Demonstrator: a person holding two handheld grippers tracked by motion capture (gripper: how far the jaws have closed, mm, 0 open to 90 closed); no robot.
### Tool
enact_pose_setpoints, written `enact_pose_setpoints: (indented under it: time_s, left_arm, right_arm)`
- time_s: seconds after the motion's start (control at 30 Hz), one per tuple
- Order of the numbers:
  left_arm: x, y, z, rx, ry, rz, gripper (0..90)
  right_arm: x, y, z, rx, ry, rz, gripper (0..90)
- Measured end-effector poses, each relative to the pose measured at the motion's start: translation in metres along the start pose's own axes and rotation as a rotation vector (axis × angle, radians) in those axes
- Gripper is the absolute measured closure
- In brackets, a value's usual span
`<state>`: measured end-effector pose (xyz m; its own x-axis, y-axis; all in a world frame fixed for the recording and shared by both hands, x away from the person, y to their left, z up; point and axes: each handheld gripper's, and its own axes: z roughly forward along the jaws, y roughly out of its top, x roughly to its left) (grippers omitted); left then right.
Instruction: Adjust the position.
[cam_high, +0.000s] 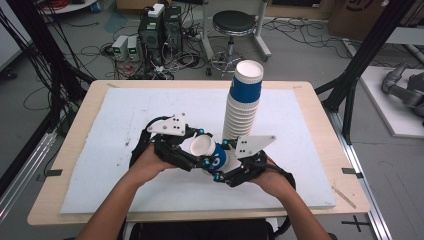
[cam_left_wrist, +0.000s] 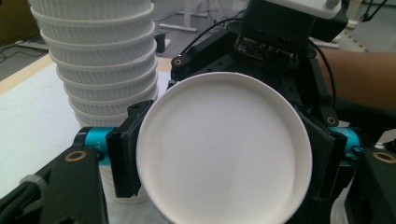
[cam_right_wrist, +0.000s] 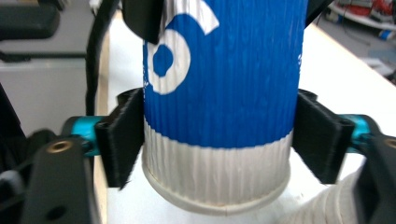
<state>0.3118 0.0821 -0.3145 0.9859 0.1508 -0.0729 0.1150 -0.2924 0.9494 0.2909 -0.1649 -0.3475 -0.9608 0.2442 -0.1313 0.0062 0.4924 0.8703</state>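
Right now we hold a single blue-and-white paper cup (cam_high: 209, 152) between both grippers, low over the near middle of the bench (cam_high: 125, 115), just in front of the tall stack of paper cups (cam_high: 243, 102) that stands on the white foam sheet. Our left gripper (cam_high: 197, 150) has its jaws clenched on the cup near its open rim: in the left gripper view the white mouth of the cup faces the camera with a black pad (cam_left_wrist: 123, 156) pressed against each side. Our right gripper (cam_high: 227, 159) grasps the same cup near its base; in the right gripper view the ribbed blue wall and white foot of the cup sit squarely between the two pads (cam_right_wrist: 122, 140), which touch it on both sides. The cup lies tilted, mouth toward the left and slightly up. We judge this to be a hand-over or re-grip step, the cup being either just freed from the stack or on its way back to it; which one we cannot tell. Next, one gripper should release while the other keeps a firm but gentle hold, since the thin wall could crush, and the stack beside us must not be knocked.
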Motion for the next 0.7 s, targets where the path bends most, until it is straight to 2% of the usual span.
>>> enact_pose_setpoints:
  time_s: [0.07,0.1,0.13,0.2,0.27,0.3,0.4,0.43,0.47,0.53,0.6,0.63,0.67,0.7]
  left_arm:
    - [0.001,-0.002,-0.002,-0.040,-0.011,-0.004,30.0]
    - [0.002,-0.003,-0.003,-0.070,-0.017,-0.011,30.2]
    - [0.002,-0.003,-0.004,-0.101,-0.028,-0.025,30.3]
    - [0.002,-0.004,-0.004,-0.137,-0.045,-0.027,30.5]
    - [0.002,-0.004,-0.002,-0.138,-0.056,-0.023,30.4]
    - [0.001,-0.004,-0.002,-0.131,-0.060,-0.022,30.4]
    - [0.003,-0.005,-0.002,-0.114,-0.061,-0.045,29.8]
    - [0.002,-0.005,-0.002,-0.095,-0.045,-0.039,29.1]
    - [0.001,-0.004,-0.002,-0.071,-0.010,-0.025,26.2]
    - [0.001,-0.003,-0.003,-0.047,0.006,-0.029,18.0]
    - [0.001,-0.003,-0.003,-0.027,-0.009,-0.020,18.8]
    - [0.001,-0.004,-0.004,-0.023,-0.038,-0.010,23.0]
    - [0.001,-0.005,-0.004,-0.029,-0.043,-0.014,27.9]
    - [0.002,-0.005,-0.005,-0.041,-0.056,-0.025,28.2]
  right_arm:
    - [0.000,-0.004,-0.001,-0.066,0.008,0.032,19.4]
    - [-0.001,-0.007,-0.002,-0.109,0.015,0.071,18.8]
    - [-0.003,-0.009,-0.003,-0.142,0.023,0.108,14.3]
    - [-0.005,-0.014,-0.002,-0.196,0.042,0.156,13.4]
    - [-0.004,-0.014,0.000,-0.184,0.048,0.149,14.9]
    - [-0.003,-0.014,0.001,-0.179,0.059,0.136,19.1]
    - [-0.003,-0.012,-0.004,-0.162,0.064,0.109,23.5]
    - [-0.003,-0.011,-0.005,-0.146,0.058,0.094,23.9]
    - [-0.004,-0.010,-0.006,-0.117,0.045,0.073,24.3]
    - [-0.005,-0.008,-0.007,-0.074,0.040,0.053,24.6]
    - [-0.005,-0.007,-0.010,-0.065,0.045,0.047,24.6]
    - [-0.006,-0.007,-0.011,-0.058,0.042,0.041,24.6]
    - [-0.006,-0.007,-0.013,-0.054,0.039,0.035,24.4]
    - [-0.006,-0.007,-0.014,-0.061,0.041,0.031,23.8]
